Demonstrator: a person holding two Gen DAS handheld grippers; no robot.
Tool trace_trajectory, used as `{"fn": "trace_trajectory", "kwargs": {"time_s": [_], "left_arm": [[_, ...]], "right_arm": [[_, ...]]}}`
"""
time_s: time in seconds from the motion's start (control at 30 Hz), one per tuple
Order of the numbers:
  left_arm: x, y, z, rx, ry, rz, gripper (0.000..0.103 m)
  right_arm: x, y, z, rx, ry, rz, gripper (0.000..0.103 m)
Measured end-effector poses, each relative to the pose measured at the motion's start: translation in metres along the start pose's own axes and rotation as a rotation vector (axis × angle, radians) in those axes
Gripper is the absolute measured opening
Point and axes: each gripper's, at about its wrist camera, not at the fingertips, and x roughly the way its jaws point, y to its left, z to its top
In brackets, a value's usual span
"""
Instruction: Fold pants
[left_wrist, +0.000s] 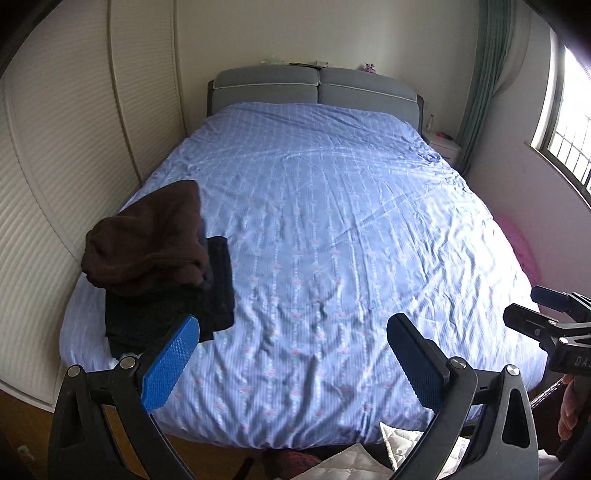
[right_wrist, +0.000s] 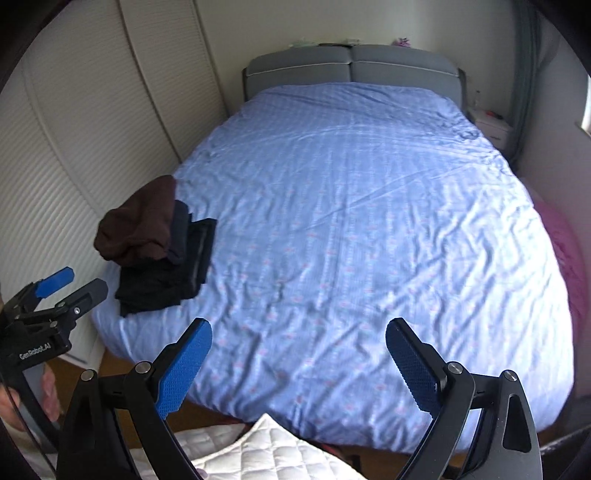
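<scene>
A stack of folded dark garments sits at the near left of the bed: brown pants on top of black folded pants. The same stack shows in the right wrist view, brown over black. My left gripper is open and empty above the foot of the bed, just right of the stack. My right gripper is open and empty over the bed's foot. Each gripper shows at the edge of the other's view, the right one and the left one.
The bed has a blue patterned cover and a grey headboard. A white louvred wardrobe runs along the left. A nightstand and window are at right. White quilted fabric lies below the bed's foot.
</scene>
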Motion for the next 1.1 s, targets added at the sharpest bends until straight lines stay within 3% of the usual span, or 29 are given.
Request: {"fn": "trace_trajectory", "kwargs": {"time_s": [0.43,1.1], "left_arm": [[0.000,-0.039,0.008,0.005,0.022,0.003,0.103],[0.005,-0.050,0.015,0.028,0.035,-0.009,0.103]], "right_arm": [[-0.012,-0.040,-0.006,0.039,-0.019,-0.018,0.096],[-0.009,-0.045,-0.002,0.045,-0.013,-0.018,0.096]]}}
